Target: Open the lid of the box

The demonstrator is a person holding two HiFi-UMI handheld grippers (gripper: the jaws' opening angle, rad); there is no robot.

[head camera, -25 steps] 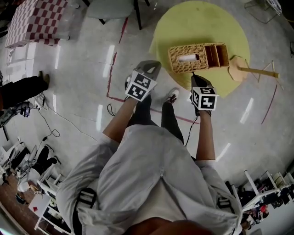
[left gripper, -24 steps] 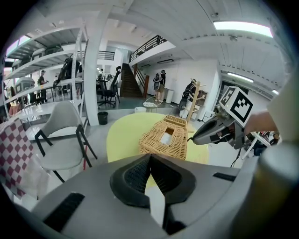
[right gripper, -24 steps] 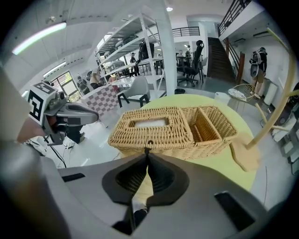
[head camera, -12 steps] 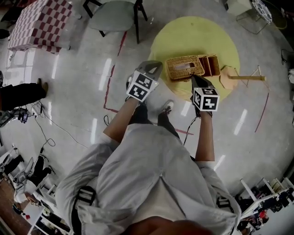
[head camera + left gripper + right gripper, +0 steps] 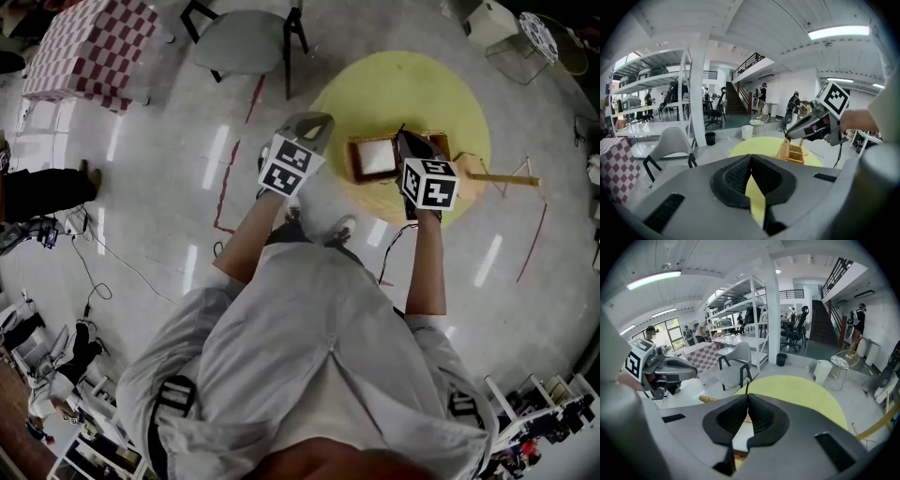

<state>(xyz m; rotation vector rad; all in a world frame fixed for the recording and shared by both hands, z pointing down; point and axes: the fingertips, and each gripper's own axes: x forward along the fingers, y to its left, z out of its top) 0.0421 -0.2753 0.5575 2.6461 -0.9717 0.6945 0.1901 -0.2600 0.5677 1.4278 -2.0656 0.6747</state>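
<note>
A wicker box (image 5: 375, 159) stands on the round yellow table (image 5: 403, 89); its white lining shows from above. My right gripper (image 5: 401, 134) hovers over the box's middle, shut on a thin black tab (image 5: 746, 389) at the lid's edge. In the left gripper view the wicker lid (image 5: 783, 151) stands tilted up off the box (image 5: 798, 155), hanging from the right gripper's tips. My left gripper (image 5: 322, 120) hangs left of the table's edge, clear of the box, with its jaws shut (image 5: 750, 158) and nothing between them.
A grey chair (image 5: 246, 42) stands behind and left of the table, with a checkered-cloth table (image 5: 89, 47) farther left. A wooden stick with a flat paddle (image 5: 506, 176) lies at the table's right edge. Red tape lines (image 5: 225, 187) cross the floor.
The lid, flat on the box's left part one second ago, has swung up with my right gripper, baring the white lining. The left gripper stayed beside the table.
</note>
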